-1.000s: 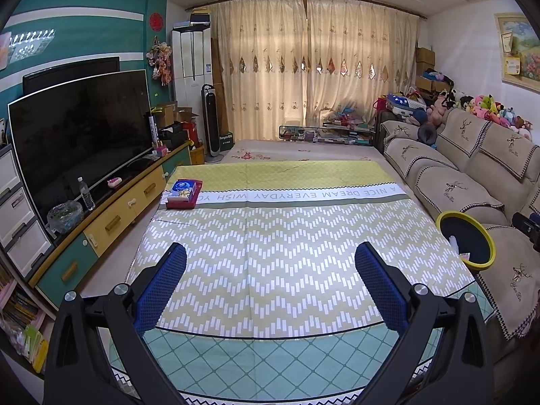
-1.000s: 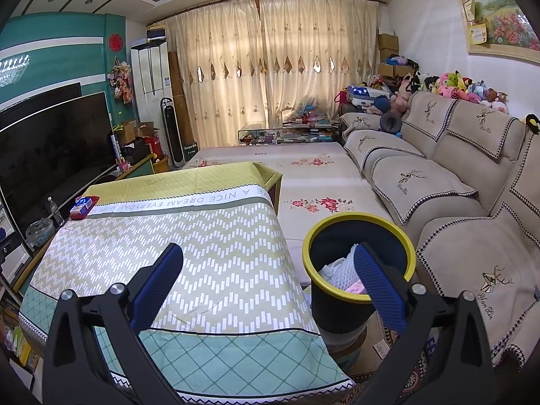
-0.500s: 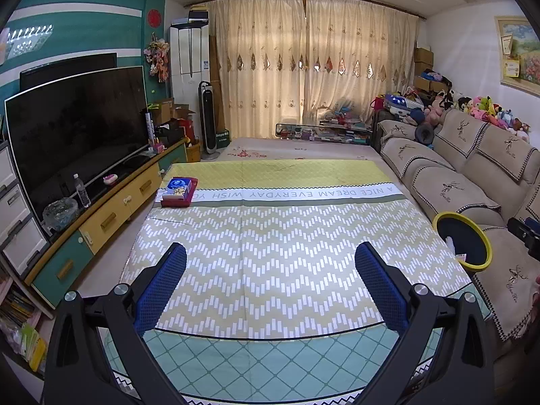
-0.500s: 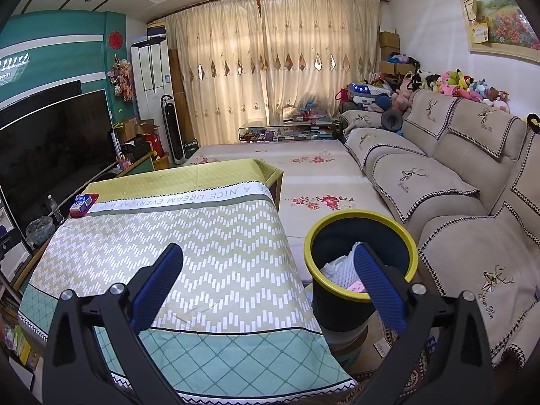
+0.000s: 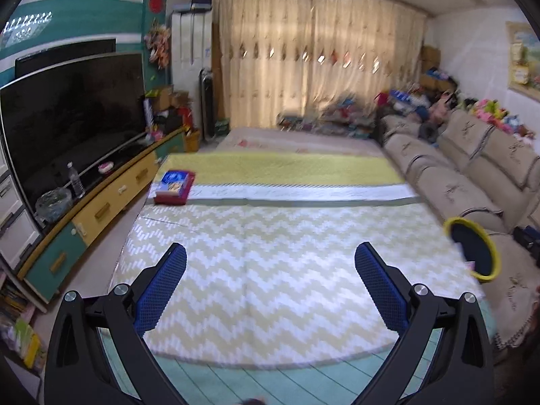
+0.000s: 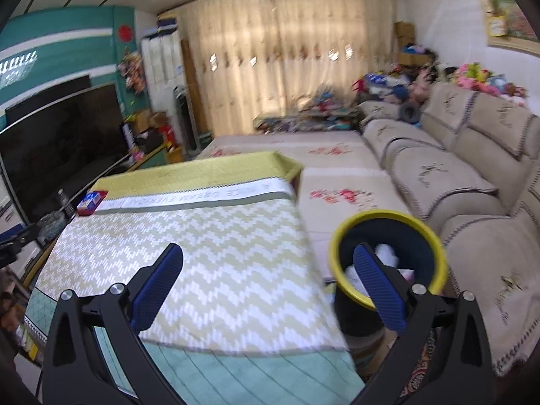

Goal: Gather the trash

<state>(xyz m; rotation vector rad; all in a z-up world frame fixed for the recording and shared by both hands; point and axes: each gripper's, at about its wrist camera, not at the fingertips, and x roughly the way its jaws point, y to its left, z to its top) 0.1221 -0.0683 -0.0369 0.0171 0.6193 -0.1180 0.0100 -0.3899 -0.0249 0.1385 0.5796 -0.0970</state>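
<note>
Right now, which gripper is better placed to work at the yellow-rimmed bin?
Right. The right gripper is open and empty, with the bin close beneath its right finger. From the left gripper, also open, the bin sits far off at the right edge, beyond the table.

**Yellow-rimmed bin stood by the table, partly filled**

The trash bin [image 6: 388,253] was a dark, round tub with a bright yellow rim, standing upright on the floor between the cloth-covered table's right edge and the beige sofa. White crumpled pieces, probably tissue or paper, lay inside [image 6: 386,251]. In the left wrist view the bin [image 5: 472,249] showed at far right, blurred.
</note>
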